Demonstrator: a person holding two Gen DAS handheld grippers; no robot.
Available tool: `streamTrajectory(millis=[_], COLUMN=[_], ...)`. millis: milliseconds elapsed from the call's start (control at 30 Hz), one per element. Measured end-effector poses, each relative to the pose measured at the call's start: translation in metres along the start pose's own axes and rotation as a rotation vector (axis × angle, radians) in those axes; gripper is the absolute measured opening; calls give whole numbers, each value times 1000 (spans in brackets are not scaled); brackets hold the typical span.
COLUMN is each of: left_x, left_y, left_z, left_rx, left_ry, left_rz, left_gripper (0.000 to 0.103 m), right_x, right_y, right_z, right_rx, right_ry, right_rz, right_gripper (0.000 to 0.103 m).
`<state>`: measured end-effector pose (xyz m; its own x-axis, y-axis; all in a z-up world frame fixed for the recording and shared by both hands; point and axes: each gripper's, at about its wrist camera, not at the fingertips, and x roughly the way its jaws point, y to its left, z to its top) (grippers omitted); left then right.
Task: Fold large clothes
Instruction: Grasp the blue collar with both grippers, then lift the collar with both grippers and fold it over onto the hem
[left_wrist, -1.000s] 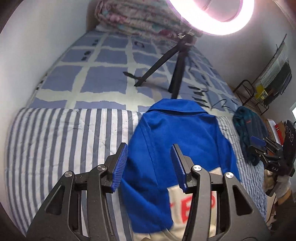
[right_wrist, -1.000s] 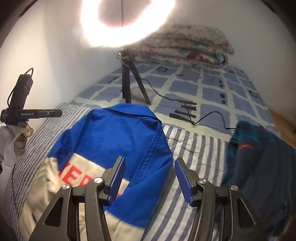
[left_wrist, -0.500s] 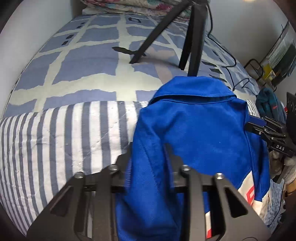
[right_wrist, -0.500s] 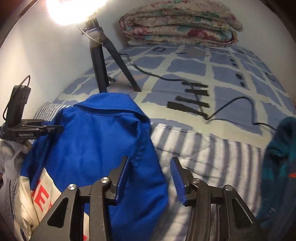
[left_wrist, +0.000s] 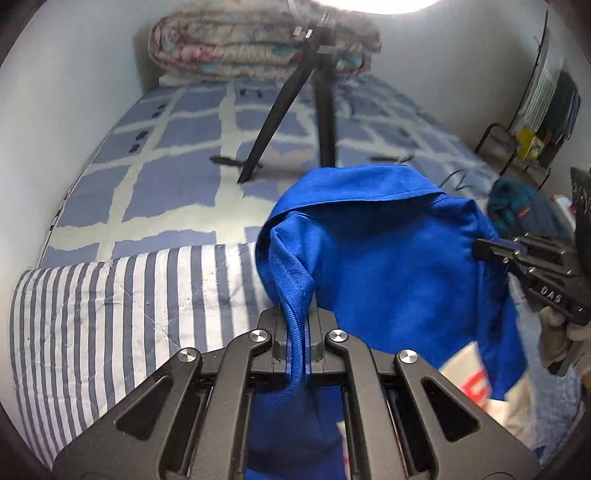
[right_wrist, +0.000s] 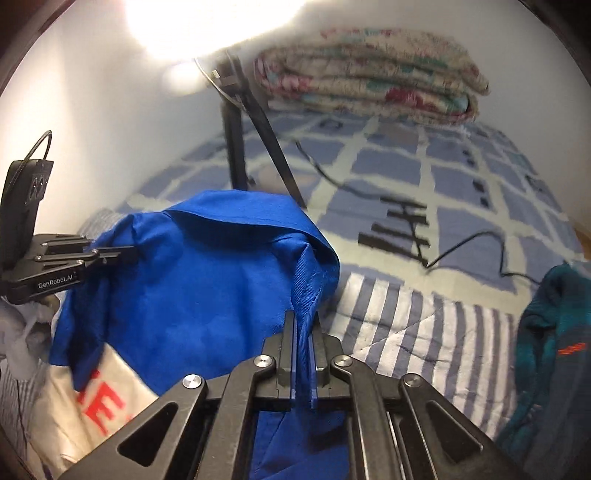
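A blue jacket (left_wrist: 388, 258) with a white lower panel and red letters hangs lifted above the striped quilt (left_wrist: 110, 306). My left gripper (left_wrist: 297, 317) is shut on the jacket's left shoulder seam. My right gripper (right_wrist: 303, 325) is shut on the right shoulder of the jacket (right_wrist: 207, 288). Each gripper shows in the other's view: the right one (left_wrist: 484, 249) at the jacket's right edge, the left one (right_wrist: 129, 253) at its left edge. The collar faces away from me. The jacket's lower part hangs below the frames, hidden.
A black light tripod (left_wrist: 321, 110) stands on the checked blue bedsheet (left_wrist: 166, 184) just behind the jacket, with a cable (right_wrist: 461, 243) trailing right. A folded floral quilt (right_wrist: 369, 74) lies by the far wall. A dark teal garment (right_wrist: 554, 350) lies at the right. A metal rack (left_wrist: 532, 122) stands beside the bed.
Both grippers closed on the jacket's shoulders and lifted it off the quilt. A second ago both were open above the flat jacket.
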<state>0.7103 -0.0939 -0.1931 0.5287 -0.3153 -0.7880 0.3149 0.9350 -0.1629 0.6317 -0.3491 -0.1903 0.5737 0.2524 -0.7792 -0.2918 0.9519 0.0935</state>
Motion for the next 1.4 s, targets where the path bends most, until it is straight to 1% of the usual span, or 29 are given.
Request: streamTrajectory(millis=[133,233,367,500,600,700,800,900,1033,1167,1200,1300,1400], left_x=[-34,-57,-93,-128,-153,-179,-202,-222,-247,-261,-262,-262,-260], left_y=[-12,-20,-26,-34,-45,-54,-64,-71,-77,-89,-92,-94,-100], left_z=[-3,-9,-22,-40,-57,-77,-96,-118,-154,-199,-214,-248,-285], left_rx=[15,28,20,40,56,40,42,40,25,62,62,35,38], left_ry=[-46,-70,-98,-125,-132,-139,-150,-157,-158,-133,-116,-70,-31], left_rz=[-50,-66,-89,-83,-92,-117,-115,-115,-124,-104,-103,-113,-106], left_gripper=[1,1,1,1,1,1,1,1,1,1,1,1,1], right_x=[-32,-61,-92,-131,-156,-181,-207,-224,-253,-276,-280,-287,-284], right_y=[9,18,28,41,49,56,64,68,81,90,92,103,110], right_z=[3,0,-8,-25,-39,-58,-81,-102,-139,-178,-188,-229,-267], right_rx=[-5,-22,-30,-33,-41,-36,-43,-45,-66,-74,-70,-65,-66], right_ry=[-45,-70,-94,-121,-133,-140,-143,-147,-152,-147,-143,-108,-61], right_rz=[7,16,20,37,46,55,61,64,68,63,62,61,44], right_gripper=[2,1,1,1,1,1,1,1,1,1,1,1,1])
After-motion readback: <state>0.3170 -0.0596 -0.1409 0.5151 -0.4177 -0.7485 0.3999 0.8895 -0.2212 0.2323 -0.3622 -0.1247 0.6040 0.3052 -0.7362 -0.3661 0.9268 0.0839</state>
